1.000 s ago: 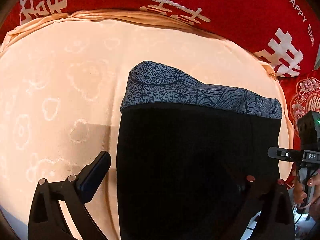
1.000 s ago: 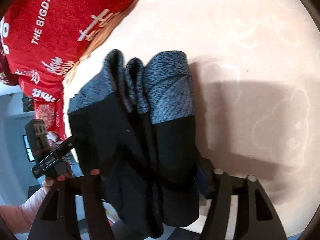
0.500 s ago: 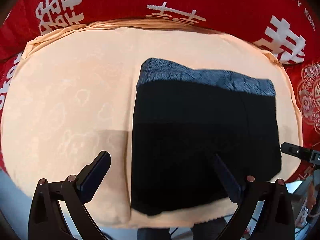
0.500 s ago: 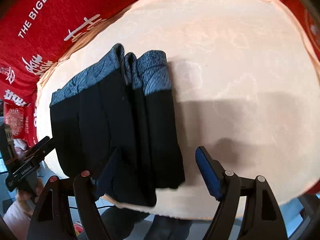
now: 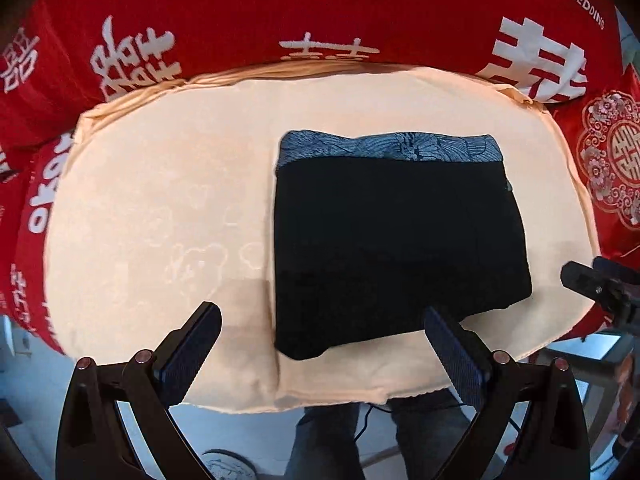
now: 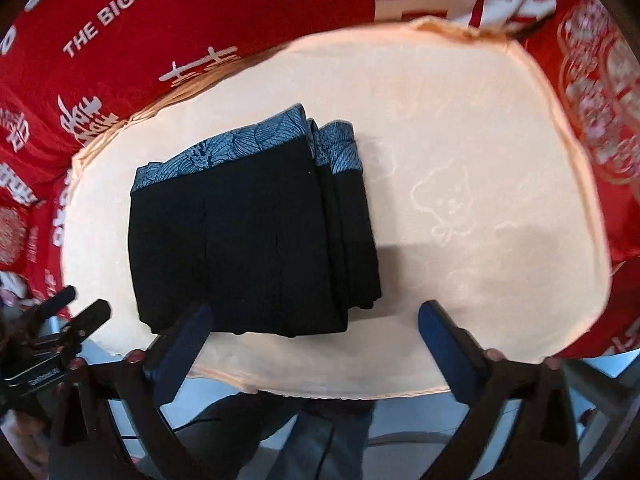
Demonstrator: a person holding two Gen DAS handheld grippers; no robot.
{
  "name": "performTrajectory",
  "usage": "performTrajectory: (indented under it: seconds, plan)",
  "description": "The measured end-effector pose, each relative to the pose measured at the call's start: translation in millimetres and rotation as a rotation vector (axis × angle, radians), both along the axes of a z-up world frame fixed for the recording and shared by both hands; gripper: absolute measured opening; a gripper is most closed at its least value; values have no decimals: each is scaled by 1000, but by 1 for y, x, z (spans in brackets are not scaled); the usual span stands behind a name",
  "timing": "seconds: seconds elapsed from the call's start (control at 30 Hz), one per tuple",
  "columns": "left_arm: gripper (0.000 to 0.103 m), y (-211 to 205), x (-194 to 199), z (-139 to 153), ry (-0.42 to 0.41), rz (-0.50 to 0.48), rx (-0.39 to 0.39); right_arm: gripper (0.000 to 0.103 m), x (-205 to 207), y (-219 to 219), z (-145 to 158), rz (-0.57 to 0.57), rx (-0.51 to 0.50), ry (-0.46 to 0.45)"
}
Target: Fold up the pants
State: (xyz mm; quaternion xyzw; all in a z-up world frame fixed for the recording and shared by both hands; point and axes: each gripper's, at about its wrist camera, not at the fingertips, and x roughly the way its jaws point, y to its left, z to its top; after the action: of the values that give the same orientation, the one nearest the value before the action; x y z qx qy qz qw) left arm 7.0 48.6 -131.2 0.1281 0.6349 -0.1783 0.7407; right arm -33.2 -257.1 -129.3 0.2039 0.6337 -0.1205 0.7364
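- I count one pair of folded black pants with a blue patterned waistband.
- One peach cloth covers the tabletop under them.
- One red cloth with white characters lies beyond it.
- Two claws: my left claw and my right claw.

Right gripper: released the pants; jaws opened wide, nothing between them.
Left gripper: withdrew upward, empty.
Pants: lay folded flat on the cloth.
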Motion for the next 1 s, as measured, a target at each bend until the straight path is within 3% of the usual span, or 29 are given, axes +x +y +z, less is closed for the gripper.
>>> performTrajectory:
  seconds: [0.47,1.0]
  plan:
    - [102,7,-16,36,-42,62,64,103,-9,38,47,29,-67,25]
    - [102,7,-33,52,-62,56,61,103,-15,46,56,34,-86,30]
